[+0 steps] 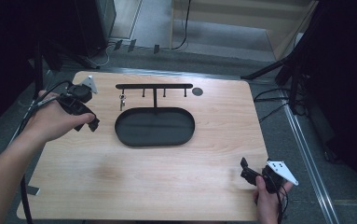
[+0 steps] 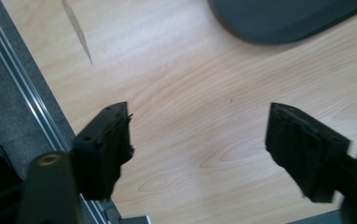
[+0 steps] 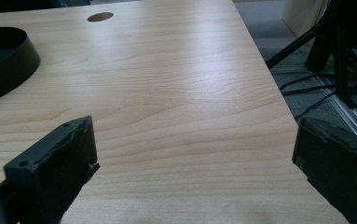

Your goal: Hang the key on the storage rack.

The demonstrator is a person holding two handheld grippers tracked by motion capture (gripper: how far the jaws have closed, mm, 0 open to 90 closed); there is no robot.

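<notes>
While both the left gripper [image 1: 86, 119] and right gripper [image 1: 246, 169] hang with jaws apart and empty over the wooden table [image 1: 213, 140], a small key [image 1: 122, 100] dangles from the black hook rack [image 1: 154, 86] behind the oval tray [image 1: 154, 126]. It looks light, stiff and slippery. Pinching its flat sides should hold best.

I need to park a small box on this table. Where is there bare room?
Bare wood runs along the near edge, between the oval tray and the right claw, and right of the tray below the round hole. It is crowded at the far left, where the left claw sits by the hook rack and its hanging key.
</notes>
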